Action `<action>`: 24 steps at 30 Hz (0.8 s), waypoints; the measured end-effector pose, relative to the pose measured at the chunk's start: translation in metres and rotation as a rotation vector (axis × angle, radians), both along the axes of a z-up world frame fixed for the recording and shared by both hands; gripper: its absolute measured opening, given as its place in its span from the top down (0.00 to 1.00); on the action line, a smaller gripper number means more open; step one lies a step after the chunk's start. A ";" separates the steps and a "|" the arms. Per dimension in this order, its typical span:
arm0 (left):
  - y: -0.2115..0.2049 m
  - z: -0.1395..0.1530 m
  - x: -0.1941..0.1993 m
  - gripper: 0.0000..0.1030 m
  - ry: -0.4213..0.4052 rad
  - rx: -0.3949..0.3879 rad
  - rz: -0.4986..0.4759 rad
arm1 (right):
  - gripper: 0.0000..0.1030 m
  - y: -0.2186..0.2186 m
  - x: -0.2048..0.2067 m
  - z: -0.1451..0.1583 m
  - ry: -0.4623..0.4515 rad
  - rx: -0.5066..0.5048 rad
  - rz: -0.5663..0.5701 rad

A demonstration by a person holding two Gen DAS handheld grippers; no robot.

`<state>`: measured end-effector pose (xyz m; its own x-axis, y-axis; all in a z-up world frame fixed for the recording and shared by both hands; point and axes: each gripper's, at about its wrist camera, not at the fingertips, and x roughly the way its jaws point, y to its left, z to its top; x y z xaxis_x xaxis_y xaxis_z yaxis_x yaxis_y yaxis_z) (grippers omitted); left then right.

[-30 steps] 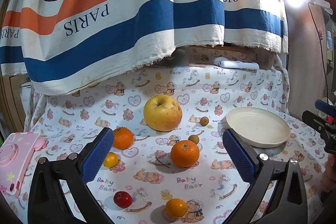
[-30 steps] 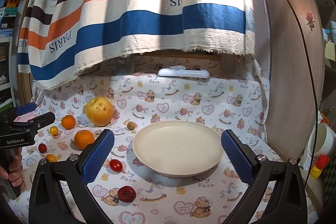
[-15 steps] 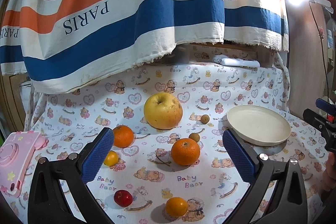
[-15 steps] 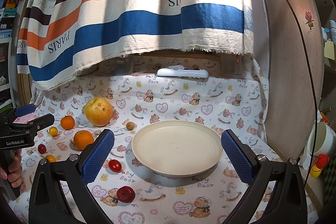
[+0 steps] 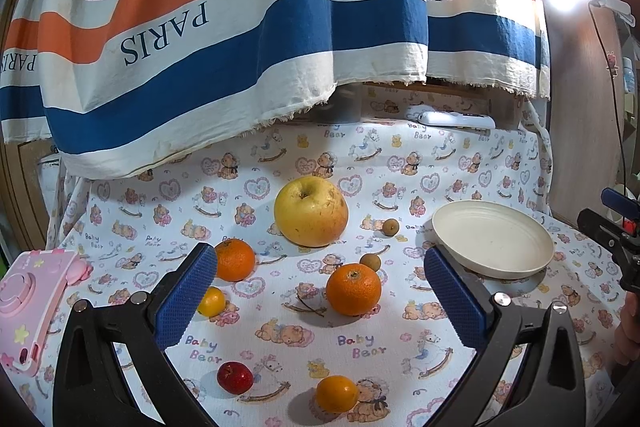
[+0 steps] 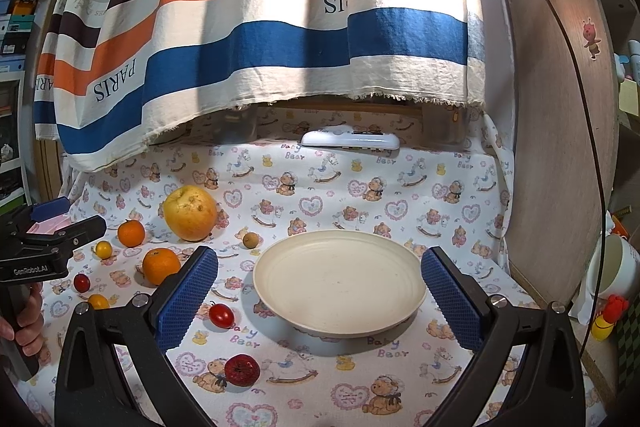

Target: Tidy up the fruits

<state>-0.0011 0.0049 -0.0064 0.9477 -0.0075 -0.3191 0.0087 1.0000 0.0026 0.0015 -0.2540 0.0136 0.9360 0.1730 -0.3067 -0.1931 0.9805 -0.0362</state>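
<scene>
A big yellow apple (image 5: 311, 211) sits mid-table, also in the right wrist view (image 6: 190, 207). Two oranges (image 5: 353, 289) (image 5: 235, 259), small yellow-orange fruits (image 5: 336, 393) (image 5: 211, 301), a small red fruit (image 5: 235, 377) and two brown longans (image 5: 390, 227) (image 5: 369, 261) lie around it. A cream plate (image 6: 340, 281) stands empty on the right, also in the left wrist view (image 5: 493, 239). A cherry tomato (image 6: 221, 315) and a dark red fruit (image 6: 241, 369) lie left of the plate. My left gripper (image 5: 320, 291) is open above the fruit. My right gripper (image 6: 320, 291) is open before the plate.
A striped PARIS cloth (image 5: 224, 39) hangs over the back. A white remote-like device (image 6: 350, 139) lies at the back edge. A pink toy (image 5: 28, 303) is at the far left. A wooden panel (image 6: 560, 131) and a white cup (image 6: 612, 267) stand on the right.
Both grippers have drifted slightly; the views shift a little. Nothing on the table has moved and both stay open.
</scene>
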 end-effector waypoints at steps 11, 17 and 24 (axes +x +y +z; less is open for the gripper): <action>-0.001 0.000 0.000 0.00 0.001 0.000 0.001 | 0.01 0.002 -0.003 0.002 -0.011 -0.005 0.009; -0.001 0.001 0.001 0.00 0.002 0.001 0.001 | 0.01 0.002 -0.003 0.002 -0.012 -0.005 0.009; 0.001 -0.001 0.000 0.00 0.010 0.002 0.002 | 0.01 0.003 -0.003 0.001 -0.010 -0.004 0.009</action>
